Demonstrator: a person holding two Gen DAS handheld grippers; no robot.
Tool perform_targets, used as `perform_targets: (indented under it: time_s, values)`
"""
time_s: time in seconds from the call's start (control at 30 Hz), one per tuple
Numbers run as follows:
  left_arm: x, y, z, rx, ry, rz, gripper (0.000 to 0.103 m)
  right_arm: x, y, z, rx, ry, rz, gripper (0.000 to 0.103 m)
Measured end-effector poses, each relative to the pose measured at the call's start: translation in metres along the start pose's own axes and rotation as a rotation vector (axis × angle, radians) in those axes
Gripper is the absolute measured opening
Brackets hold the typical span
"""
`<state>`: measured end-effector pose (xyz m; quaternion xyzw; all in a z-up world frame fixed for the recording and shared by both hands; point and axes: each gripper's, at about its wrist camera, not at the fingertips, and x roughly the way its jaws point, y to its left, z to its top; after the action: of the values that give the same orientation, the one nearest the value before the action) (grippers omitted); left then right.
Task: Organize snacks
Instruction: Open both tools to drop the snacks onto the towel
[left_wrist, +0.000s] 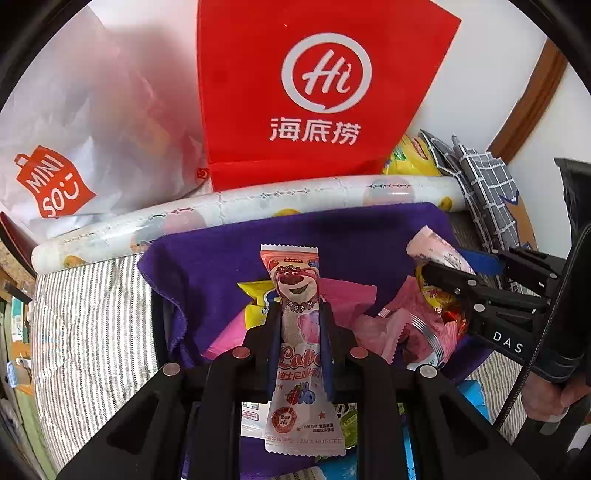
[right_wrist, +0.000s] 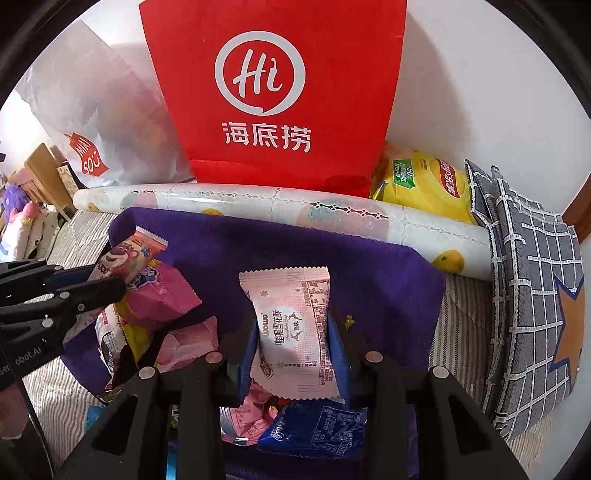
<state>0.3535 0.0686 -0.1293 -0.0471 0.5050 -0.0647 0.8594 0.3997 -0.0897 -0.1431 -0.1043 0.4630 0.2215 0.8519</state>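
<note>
Left gripper (left_wrist: 300, 325) pinching pink bear wrapper (left_wrist: 295, 332); right gripper (right_wrist: 291, 332) pinching pale pink packet (right_wrist: 291, 325), above purple towel (right_wrist: 332, 251).

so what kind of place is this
Probably a bedroom at home: snacks lie on a purple towel spread over a grey striped mattress, with a grey checked pillow and a red shopping bag against the white wall.

Red bag (left_wrist: 295, 92) behind purple cloth (left_wrist: 229, 236)
</note>
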Motion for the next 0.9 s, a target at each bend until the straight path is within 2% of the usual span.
perform_targets:
  time_s: [0.77,0.9]
  values:
    - [-0.002,-0.0005,0.0003,-0.003,0.029,-0.01,0.021,0.0006,0.0005,-0.0033,-0.001,0.008,-0.02,0.036]
    - [-0.0035,-0.0018,0.0008,0.008,0.031,-0.004,0.025,-0.0018,0.0013,-0.0038,-0.004,0.001,-0.027,0.036]
